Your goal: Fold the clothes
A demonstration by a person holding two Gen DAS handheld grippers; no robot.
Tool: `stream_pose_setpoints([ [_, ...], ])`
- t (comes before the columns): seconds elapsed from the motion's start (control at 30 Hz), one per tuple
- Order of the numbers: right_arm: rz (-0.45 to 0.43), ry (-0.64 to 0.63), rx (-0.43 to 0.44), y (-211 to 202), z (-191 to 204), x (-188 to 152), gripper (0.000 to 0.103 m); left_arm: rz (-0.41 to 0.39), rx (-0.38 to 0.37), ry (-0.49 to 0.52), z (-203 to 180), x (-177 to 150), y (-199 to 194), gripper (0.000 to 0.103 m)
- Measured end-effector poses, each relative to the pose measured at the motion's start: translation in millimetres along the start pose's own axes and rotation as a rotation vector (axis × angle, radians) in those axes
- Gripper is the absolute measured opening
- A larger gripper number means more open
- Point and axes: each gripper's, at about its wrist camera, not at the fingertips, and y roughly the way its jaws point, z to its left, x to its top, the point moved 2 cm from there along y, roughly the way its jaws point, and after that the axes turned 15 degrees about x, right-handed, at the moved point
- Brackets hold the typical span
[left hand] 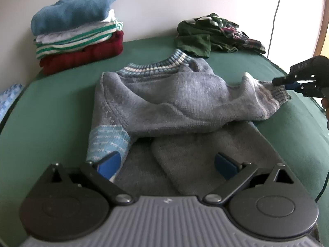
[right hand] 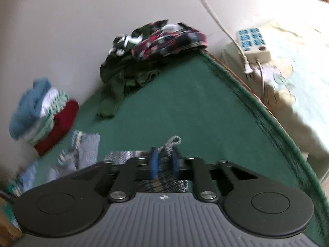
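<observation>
Grey sweater point(left hand: 156, 107) lies collar-away, sleeve toward right claw point(left hand: 287, 85).

No readable text

No words, brands or numbers are being shown legibly; only a small compass-like emblem is being displayed on the grey gripper housing point(right hand: 163, 197); its detail is being blurred.

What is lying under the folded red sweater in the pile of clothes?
Only the green table cover shows beneath the red sweater. Striped, white and blue garments lie on top; anything beneath it is covered.

Left gripper point(left hand: 167, 163) agape, right gripper point(right hand: 164, 162) clamped.
</observation>
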Motion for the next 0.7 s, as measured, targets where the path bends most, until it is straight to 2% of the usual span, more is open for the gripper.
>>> stream_pose_setpoints([
  [0.13, -0.042, -0.075, 0.015, -11, 9, 7, 0.009, -0.032, -0.007, -0.002, -7, 6, -4, 0.098],
  [0.2, -0.119, -0.093, 0.014, -28, 12, 17, 0.008, -0.046, -0.020, -0.004, -12, 12, -5, 0.098],
  [0.3, -0.184, -0.111, -0.048, -40, 5, 27, 0.008, -0.047, -0.040, -0.002, -18, 15, -4, 0.098],
  [0.4, -0.162, -0.092, -0.108, -34, -12, 24, 0.008, -0.042, -0.051, 0.017, -25, 14, -3, 0.098],
  [0.5, -0.069, -0.097, -0.169, -14, -25, 9, 0.009, -0.034, -0.055, 0.050, -31, 10, -3, 0.098],
  [0.57, -0.080, -0.118, -0.196, -14, -22, 5, 0.014, -0.032, -0.052, 0.070, -31, 5, -5, 0.098],
  [0.63, -0.110, -0.121, -0.252, -18, -14, 7, 0.026, -0.026, -0.053, 0.069, -28, 1, -8, 0.099],
  [0.67, -0.148, -0.139, -0.268, -23, -8, 9, 0.026, -0.023, -0.054, 0.066, -27, -1, -9, 0.099],
  [0.7, -0.178, -0.174, -0.248, -26, 3, 12, 0.026, -0.019, -0.055, 0.059, -25, -3, -9, 0.099],
])
